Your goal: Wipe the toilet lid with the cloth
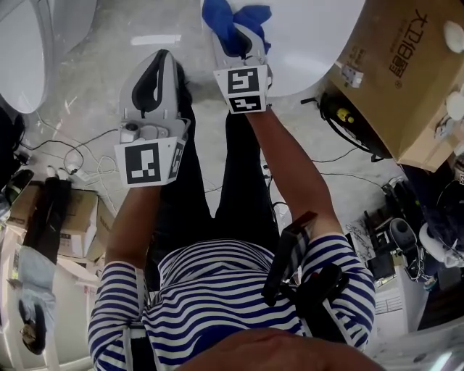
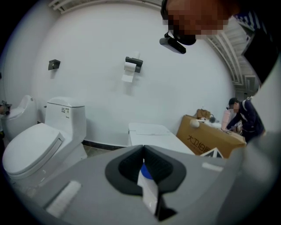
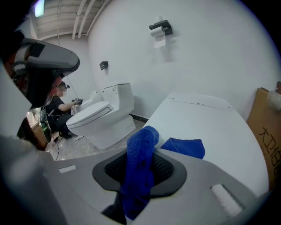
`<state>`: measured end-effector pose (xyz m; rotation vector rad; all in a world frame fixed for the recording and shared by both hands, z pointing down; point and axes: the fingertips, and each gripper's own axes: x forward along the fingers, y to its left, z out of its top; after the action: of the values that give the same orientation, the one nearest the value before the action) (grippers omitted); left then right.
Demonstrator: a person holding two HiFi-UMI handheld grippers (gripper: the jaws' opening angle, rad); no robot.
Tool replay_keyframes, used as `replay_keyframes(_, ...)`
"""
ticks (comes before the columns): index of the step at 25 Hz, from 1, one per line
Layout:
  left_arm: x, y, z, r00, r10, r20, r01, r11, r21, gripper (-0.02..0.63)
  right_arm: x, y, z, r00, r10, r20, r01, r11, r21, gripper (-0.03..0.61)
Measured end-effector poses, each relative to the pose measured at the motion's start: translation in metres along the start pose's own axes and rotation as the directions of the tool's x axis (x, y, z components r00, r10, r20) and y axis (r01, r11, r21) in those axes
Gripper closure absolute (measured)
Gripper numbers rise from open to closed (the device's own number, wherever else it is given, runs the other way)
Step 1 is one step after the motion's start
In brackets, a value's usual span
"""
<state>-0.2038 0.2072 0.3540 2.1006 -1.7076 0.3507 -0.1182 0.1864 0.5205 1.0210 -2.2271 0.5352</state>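
Cloth (image 3: 139, 176), nubby blue terry, hangs pinched in right claw (image 3: 141, 154) over smooth white toilet lid (image 3: 206, 127); left claw (image 2: 142, 151) pressed together.

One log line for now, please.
left tongs shut, empty | right tongs shut on blue cloth | cloth over toilet lid, contact unclear

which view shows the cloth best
Right gripper view: the cloth is clamped in its jaws, a corner on the lid. Head view shows only a bunch at the top edge; left gripper view only a blue speck.

Right gripper (image 1: 240, 49) jaws clamp the cloth (image 1: 230, 22); left gripper (image 1: 158, 69) jaws together.
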Motion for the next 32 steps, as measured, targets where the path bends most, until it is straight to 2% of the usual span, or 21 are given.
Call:
replay_keyframes(8, -0.014, 0.029, -0.005, 1.0, 0.024, 0.003, -0.024, 0.999, -0.021, 0.612, 0.016, 0.041, 0.008, 0.999, 0.045, -0.007, -0.045, 0.999, -0.03, 0.463)
replay_keyframes(18, -0.019, 0.049, -0.001, 0.999, 0.033, 0.006, -0.033, 0.999, -0.018, 0.612, 0.026, 0.061, 0.015, 0.998, 0.063, -0.015, -0.063, 0.997, -0.042, 0.463)
replay_keyframes(25, -0.014, 0.025, 0.008, 1.0, 0.018, 0.009, -0.018, 1.0, -0.007, 0.612, -0.009, 0.022, 0.034, 0.999, 0.026, 0.032, -0.026, 1.0, 0.009, 0.463)
replay_keyframes(32, 0.002, -0.033, 0.021, 0.999, -0.042, 0.012, 0.042, 0.999, 0.008, 0.612, -0.08, -0.048, 0.056, 0.993, -0.071, 0.095, 0.067, 0.997, 0.039, 0.463)
